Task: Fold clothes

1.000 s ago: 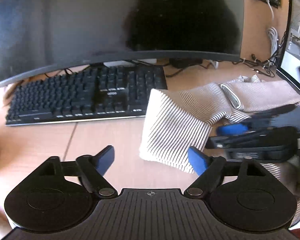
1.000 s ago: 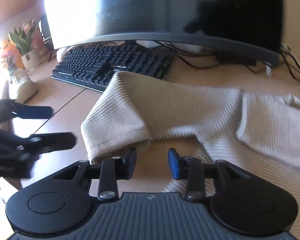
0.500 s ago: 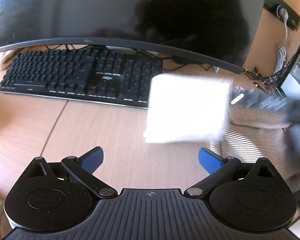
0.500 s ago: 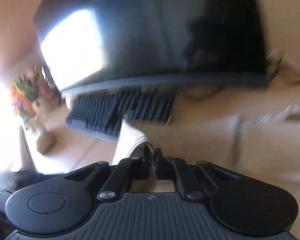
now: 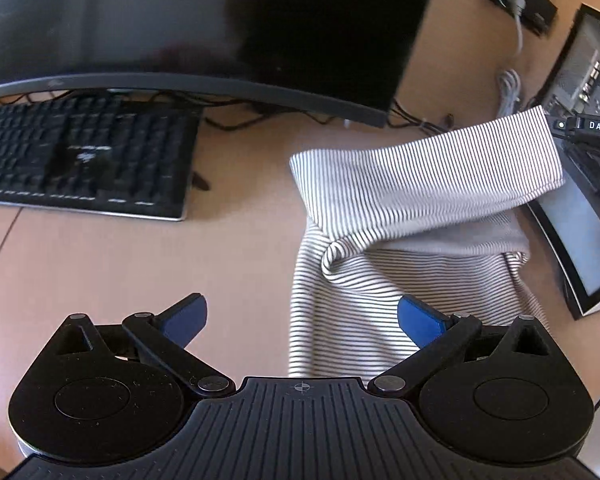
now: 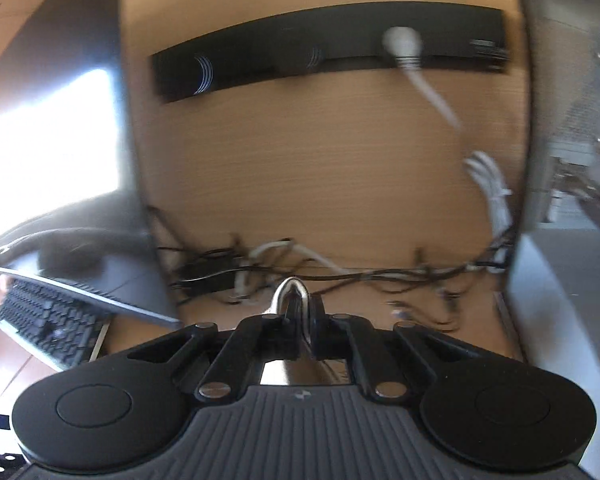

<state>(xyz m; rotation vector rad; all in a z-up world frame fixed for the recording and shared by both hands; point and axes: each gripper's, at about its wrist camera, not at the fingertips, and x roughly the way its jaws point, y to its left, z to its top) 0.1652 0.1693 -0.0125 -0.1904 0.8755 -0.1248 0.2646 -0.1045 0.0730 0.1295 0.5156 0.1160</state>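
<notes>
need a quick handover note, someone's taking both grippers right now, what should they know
Left hand-held gripper: open, holding nothing, low over the desk at the striped shirt's near edge.
Right hand-held gripper: shut on a pinch of the shirt, raised toward the back wall.
Shirt: body flat on the desk; sleeve lifted across it.
Done: sleeve picked up.
Left: lay the sleeve down, finish folding.

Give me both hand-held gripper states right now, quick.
Left hand-held gripper: open, holding nothing, above the striped garment.
Right hand-held gripper: closed on a fold of the striped garment, lifted.
</notes>
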